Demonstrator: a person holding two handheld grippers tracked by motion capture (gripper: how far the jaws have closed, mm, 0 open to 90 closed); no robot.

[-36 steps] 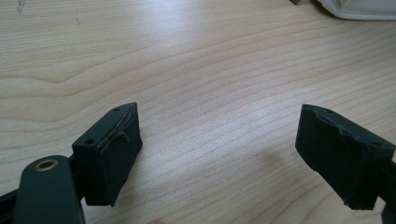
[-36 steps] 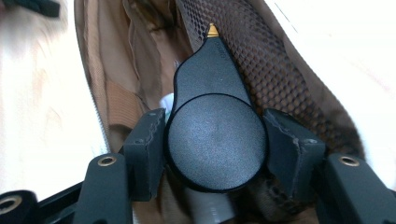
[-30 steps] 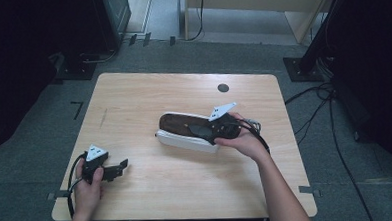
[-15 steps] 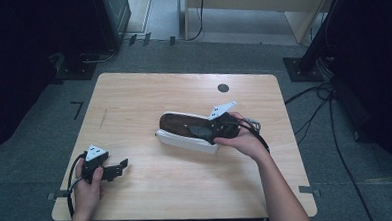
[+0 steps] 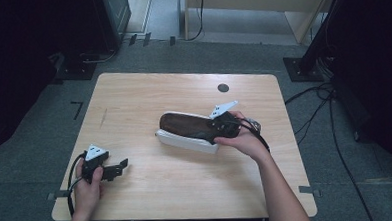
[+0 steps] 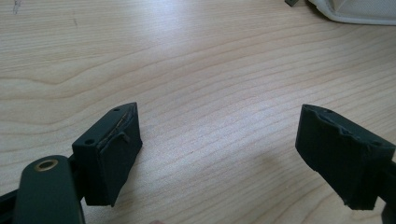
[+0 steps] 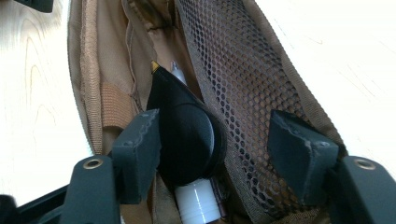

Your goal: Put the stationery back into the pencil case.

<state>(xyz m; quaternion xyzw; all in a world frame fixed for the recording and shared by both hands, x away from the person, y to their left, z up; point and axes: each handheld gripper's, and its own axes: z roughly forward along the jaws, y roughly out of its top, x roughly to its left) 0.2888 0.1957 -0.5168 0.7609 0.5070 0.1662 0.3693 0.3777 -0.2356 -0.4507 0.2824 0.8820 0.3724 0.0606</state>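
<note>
At table centre, R tongs (image 5: 219,125) open inside brown pouch (image 5: 187,126); L tongs (image 5: 120,167) wide open, empty, near front-left edge

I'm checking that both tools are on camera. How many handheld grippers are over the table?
2. The left gripper is near the table's front left corner, jaws open over bare wood. The right gripper is at the pouch mid-table, jaws open inside it.

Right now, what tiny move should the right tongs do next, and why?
Probably close the right tongs. Their jaws stand open inside the brown pouch, one on each side of a black rounded thing with a white cap, beside the mesh pocket. The left tongs wait open over bare table.
</note>
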